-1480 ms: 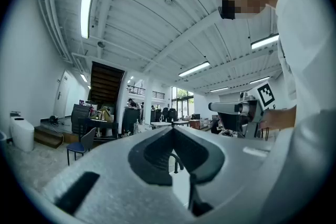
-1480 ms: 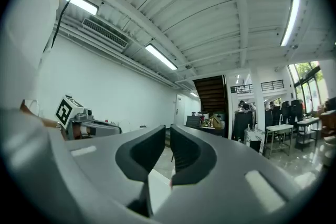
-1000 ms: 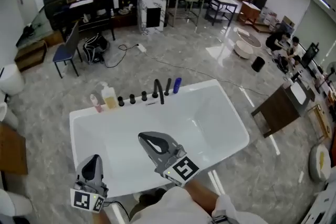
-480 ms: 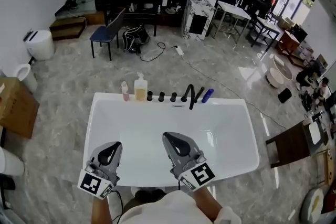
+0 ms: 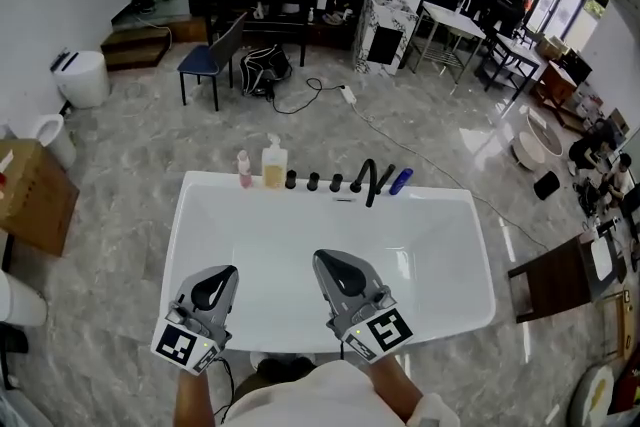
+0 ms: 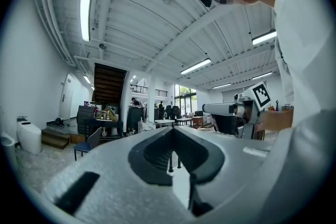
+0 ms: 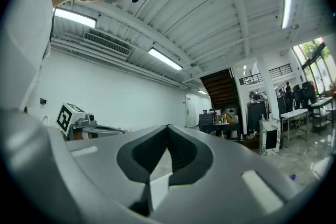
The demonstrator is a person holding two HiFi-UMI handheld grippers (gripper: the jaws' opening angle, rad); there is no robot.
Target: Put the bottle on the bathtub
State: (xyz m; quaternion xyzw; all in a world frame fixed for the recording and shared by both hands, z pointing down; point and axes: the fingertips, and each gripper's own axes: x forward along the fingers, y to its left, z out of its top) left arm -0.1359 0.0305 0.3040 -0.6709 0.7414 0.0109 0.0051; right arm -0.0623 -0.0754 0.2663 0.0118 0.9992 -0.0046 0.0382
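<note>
The white bathtub [image 5: 190, 215] fills the middle of the head view. On its far rim stand a small pink bottle [image 5: 243, 169] and a yellow pump bottle [image 5: 274, 163], and a blue bottle [image 5: 400, 180] lies past the black faucet [image 5: 368, 181]. My left gripper [image 5: 218, 274] hovers over the near rim, shut and empty. My right gripper [image 5: 331, 259] sits beside it over the basin, also shut with nothing in it. In the left gripper view the left gripper [image 6: 172, 129] points up toward the ceiling, and in the right gripper view the right gripper [image 7: 168, 127] does the same.
Three black knobs [image 5: 313, 181] line the far rim between the bottles and the faucet. A cardboard box [image 5: 35, 197] stands left of the tub and a wooden table [image 5: 550, 275] to its right. A blue chair [image 5: 212, 57] and a cable [image 5: 330, 100] are on the marble floor beyond.
The head view has swung round so that the tub now lies square in front. Both grippers stay shut over the near rim, hardly moved in the last half second.
</note>
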